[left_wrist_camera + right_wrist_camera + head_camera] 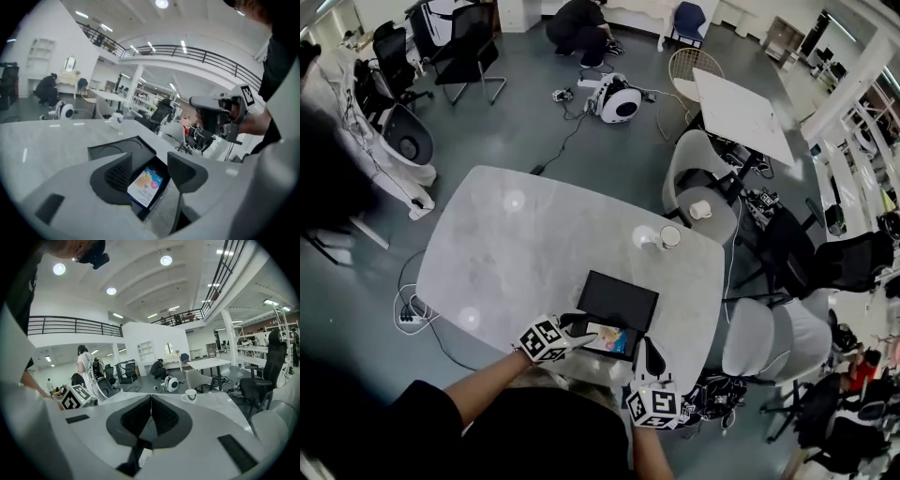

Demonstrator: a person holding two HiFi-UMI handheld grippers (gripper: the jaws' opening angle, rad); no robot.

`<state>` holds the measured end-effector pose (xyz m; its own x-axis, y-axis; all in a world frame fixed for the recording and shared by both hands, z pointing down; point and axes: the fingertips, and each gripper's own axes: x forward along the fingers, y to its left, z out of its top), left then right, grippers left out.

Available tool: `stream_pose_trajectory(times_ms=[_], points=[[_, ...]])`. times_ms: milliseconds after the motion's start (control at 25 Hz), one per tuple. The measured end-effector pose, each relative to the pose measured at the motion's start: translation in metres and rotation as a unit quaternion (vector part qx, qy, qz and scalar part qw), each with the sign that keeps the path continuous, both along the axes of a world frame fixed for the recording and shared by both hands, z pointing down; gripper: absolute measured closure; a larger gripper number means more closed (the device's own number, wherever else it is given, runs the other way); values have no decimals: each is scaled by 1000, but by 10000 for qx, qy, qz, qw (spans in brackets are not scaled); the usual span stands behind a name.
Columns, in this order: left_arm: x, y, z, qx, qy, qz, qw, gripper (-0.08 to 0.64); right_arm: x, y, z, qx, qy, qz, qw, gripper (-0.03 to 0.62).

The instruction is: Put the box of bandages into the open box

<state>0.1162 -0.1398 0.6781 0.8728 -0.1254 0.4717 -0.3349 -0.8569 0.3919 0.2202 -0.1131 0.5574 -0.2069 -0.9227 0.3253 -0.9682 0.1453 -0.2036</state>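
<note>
The bandage box (612, 338), light with a colourful print, lies flat inside the black open box (630, 352) near the table's front edge. The black lid (619, 300) rests just behind it. My left gripper (579, 330) is at the box's left side, open; in the left gripper view the bandage box (146, 186) shows between and beyond the spread jaws of my left gripper (151, 162), untouched. My right gripper (648, 354) hovers at the box's front right corner. In the right gripper view the right gripper (151, 401) is shut with nothing between its pads.
A white cup (670, 236) stands near the grey table's (516, 244) far right edge. Chairs (705, 192) crowd the table's right side. A person crouches by a white machine (619, 101) far off on the floor.
</note>
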Motion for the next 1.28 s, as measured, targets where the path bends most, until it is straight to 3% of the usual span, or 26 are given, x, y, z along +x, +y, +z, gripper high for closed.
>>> stream_pose_trajectory(times_ms=[240, 440, 560, 840, 1280], points=[[-65, -2, -74, 518, 502, -1135, 9909, 359, -58, -19, -25, 218, 91, -469, 9986, 581], [-113, -3, -130, 892, 940, -2089, 9693, 487, -93, -22, -44, 333, 153, -713, 9968, 581], [-132, -8, -155, 1134, 927, -2460, 9581, 529, -107, -24, -54, 394, 185, -795, 9959, 580], [-150, -25, -183, 1600, 916, -2770, 9430, 538, -120, -29, -68, 457, 435, -762, 9951, 581], [-156, -31, -182, 1695, 867, -2845, 9396, 538, -107, -32, -74, 461, 641, -422, 9960, 581]])
